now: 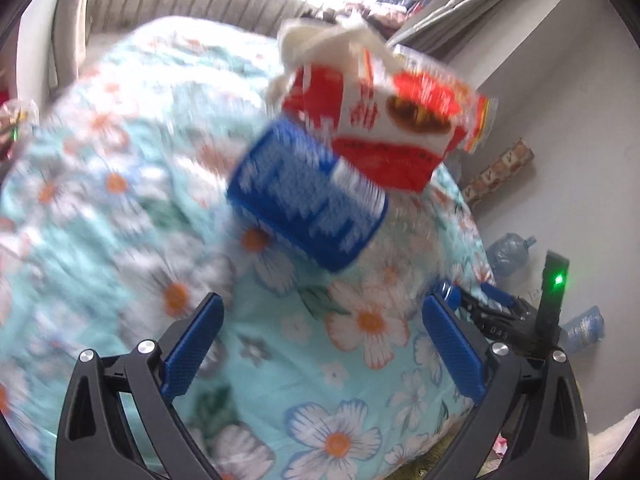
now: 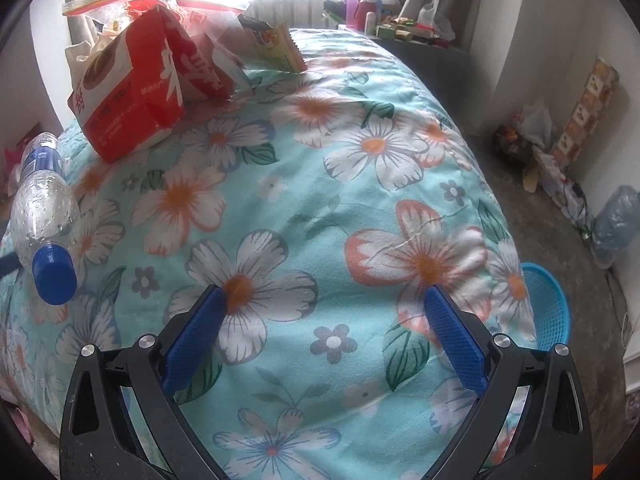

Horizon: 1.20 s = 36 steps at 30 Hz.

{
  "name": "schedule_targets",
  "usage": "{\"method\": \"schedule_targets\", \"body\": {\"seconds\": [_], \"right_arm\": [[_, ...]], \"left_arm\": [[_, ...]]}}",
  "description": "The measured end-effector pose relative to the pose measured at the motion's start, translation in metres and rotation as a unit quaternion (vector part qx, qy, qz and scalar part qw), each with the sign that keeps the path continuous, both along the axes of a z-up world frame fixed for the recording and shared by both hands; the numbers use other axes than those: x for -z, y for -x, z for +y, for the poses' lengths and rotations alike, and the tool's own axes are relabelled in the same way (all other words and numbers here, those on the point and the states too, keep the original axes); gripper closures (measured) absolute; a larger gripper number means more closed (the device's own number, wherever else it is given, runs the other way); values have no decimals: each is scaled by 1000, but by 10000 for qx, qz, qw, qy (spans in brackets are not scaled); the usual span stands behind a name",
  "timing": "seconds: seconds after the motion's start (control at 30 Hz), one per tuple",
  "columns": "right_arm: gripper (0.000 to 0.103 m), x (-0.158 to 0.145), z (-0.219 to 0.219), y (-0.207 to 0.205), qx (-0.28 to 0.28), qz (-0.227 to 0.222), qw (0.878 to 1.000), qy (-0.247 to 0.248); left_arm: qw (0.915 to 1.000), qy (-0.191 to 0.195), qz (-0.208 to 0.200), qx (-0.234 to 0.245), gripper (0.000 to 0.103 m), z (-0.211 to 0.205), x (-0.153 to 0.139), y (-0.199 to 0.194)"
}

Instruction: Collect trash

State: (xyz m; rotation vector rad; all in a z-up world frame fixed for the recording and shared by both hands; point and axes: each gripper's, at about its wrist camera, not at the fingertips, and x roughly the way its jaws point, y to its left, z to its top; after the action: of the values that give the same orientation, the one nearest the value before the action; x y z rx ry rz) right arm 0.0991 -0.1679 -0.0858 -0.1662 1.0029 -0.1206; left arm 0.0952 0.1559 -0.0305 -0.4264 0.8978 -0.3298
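Both the left gripper (image 1: 322, 346) and right gripper (image 2: 326, 338) hover with jaws apart and empty over the floral turquoise quilt (image 2: 340, 208), where the red-and-white cardboard carton (image 2: 136, 92) and clear blue-capped plastic bottle (image 2: 42, 216) lie awaiting the blue mesh basket (image 2: 546, 304) beside the bed.

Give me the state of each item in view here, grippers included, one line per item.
Left gripper: open, empty, above the quilt.
Right gripper: open, empty, above the quilt.
Bottle: lying on its side on the quilt, blue cap on, droplets inside.
Red carton: on the quilt, top torn open.
Snack wrapper: torn open, lying on the quilt.
Blue basket: upright on the floor beside the bed, contents hidden.
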Motion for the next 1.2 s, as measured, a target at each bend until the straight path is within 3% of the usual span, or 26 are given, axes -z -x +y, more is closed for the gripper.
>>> {"method": "schedule_targets", "body": {"seconds": [0.23,0.37,0.5,0.57,0.67,0.83,0.97,1.2], "right_arm": [[8,-15,-7,-26,-26,540,9976,-432],[13,-44,-8,-36,-132,222,9952,-941],[21,-76,-12,-54,-206,-199,9888,-1466],[25,-89,-18,-63,-193,-387,9824,-1816],[29,-105,-34,-76,-87,-614,9672,-2464],[43,-116,-54,-100,54,-695,9256,-3720],[47,-120,-46,-118,5,-412,9125,-4069],[66,-88,-37,-151,228,525,8550,-5155]], "left_arm": [[9948,375,-951,-29,6,23,-50,0],[9840,1120,-1364,227,6,19,-72,-17],[9692,1899,-1461,563,6,8,-86,-41],[9642,2140,-1421,665,11,0,-91,-56],[9596,2393,-1287,733,19,-11,-94,-78],[9617,2442,-978,775,36,-26,-94,-102],[9653,2410,-604,805,51,-39,-85,-115],[9714,2222,-314,771,78,-51,-70,-121]]}}
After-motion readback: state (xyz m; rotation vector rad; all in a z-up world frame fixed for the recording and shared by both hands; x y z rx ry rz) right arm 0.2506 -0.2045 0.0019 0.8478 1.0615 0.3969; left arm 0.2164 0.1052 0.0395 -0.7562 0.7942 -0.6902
